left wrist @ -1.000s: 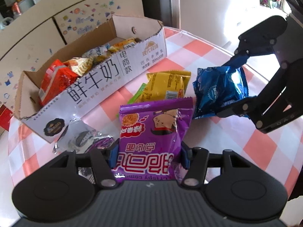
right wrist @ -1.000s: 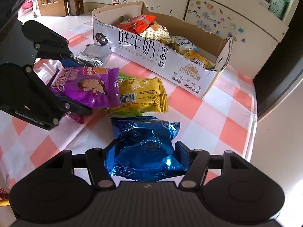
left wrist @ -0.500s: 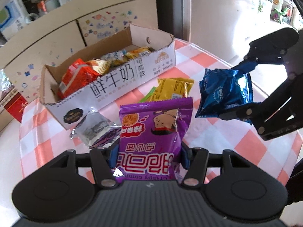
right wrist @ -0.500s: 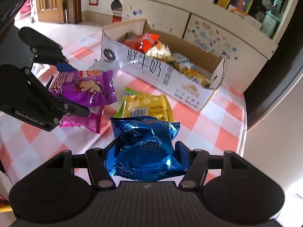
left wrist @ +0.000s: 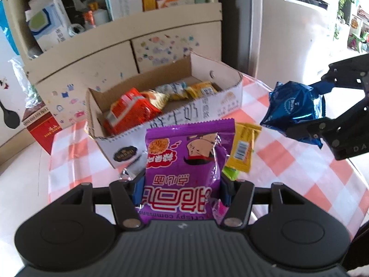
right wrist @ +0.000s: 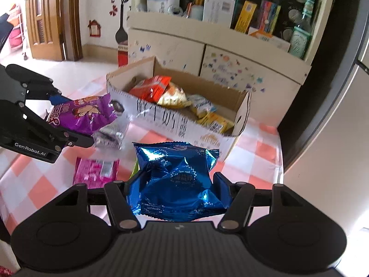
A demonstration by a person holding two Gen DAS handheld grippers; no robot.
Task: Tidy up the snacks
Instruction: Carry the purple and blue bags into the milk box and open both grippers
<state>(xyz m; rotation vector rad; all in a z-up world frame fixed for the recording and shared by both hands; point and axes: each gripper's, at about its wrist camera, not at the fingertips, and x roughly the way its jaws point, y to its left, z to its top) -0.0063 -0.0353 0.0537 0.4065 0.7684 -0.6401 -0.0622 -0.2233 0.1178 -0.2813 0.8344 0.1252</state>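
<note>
Checked tablecloth [left wrist: 288, 161]; left tool [left wrist: 182, 191] clamps purple "Crispy" packet [left wrist: 184, 157], right tool [right wrist: 177, 184] blue packet [right wrist: 177, 175].

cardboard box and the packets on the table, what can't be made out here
- Left wrist view: the cardboard box front print is blurred and partly hidden by the purple packet.
- Same view: the green packet is mostly covered.
- Right wrist view: the silver packet is motion-blurred; the blue packet covers the table behind it.

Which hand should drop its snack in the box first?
Probably left. Its purple packet sits directly before the box's emptier near end; the right gripper's blue packet faces the fuller end.
</note>
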